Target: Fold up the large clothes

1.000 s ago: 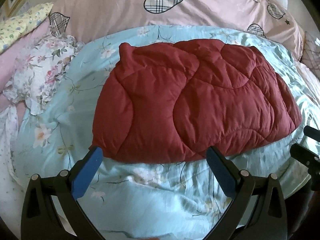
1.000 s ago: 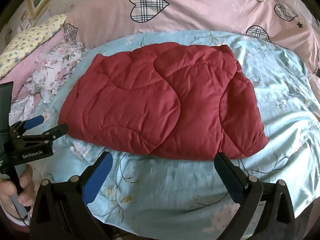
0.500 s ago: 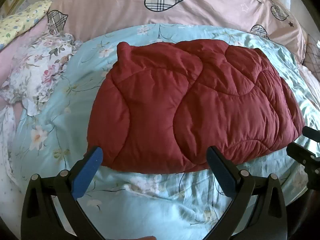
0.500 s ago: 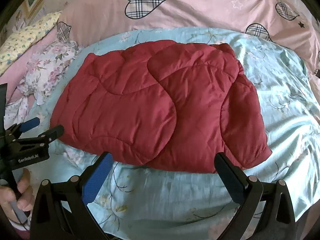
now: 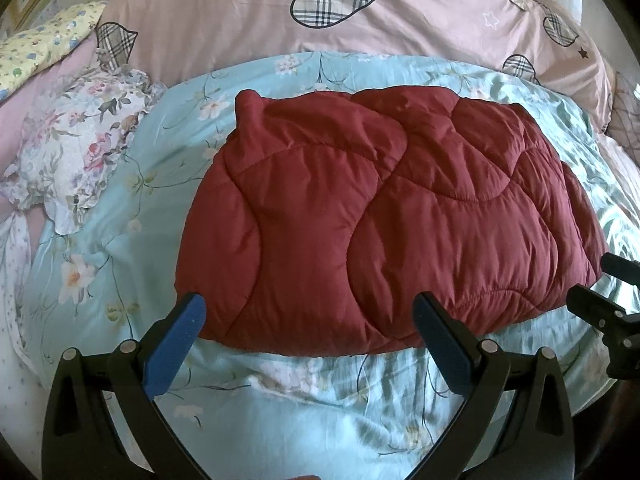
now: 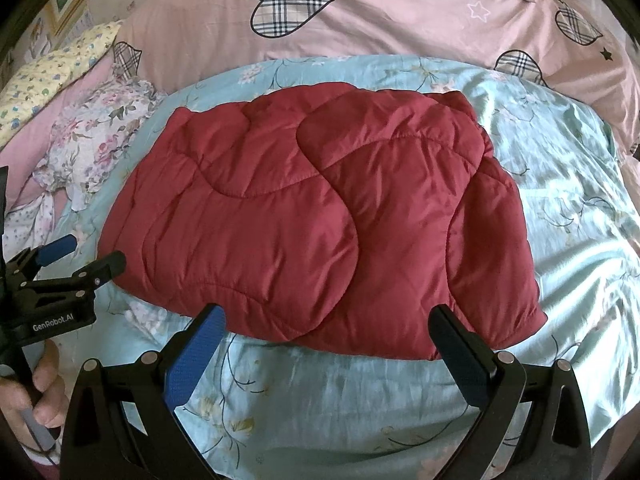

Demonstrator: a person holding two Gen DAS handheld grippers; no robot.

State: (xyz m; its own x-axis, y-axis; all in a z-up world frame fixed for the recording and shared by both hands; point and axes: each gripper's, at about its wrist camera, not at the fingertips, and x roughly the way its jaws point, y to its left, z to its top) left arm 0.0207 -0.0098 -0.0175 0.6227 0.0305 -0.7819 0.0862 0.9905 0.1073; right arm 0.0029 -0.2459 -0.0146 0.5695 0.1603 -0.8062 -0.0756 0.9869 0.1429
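- Jacket (image 5: 392,232) first: we've got a dark red quilted one lying folded in a puffy bundle on the light blue floral sheet (image 5: 120,264), mid-bed.
- Left tongs (image 5: 308,312) sit just at its near edge, spread wide, nothing in them.
- Right tongs (image 6: 328,322) same deal, blue pads (image 6: 192,356) wide apart, hovering at the near hem, empty.
- Behind it we see a pink duvet with plaid hearts (image 6: 360,28), and a floral cloth (image 5: 76,148) off to the left.
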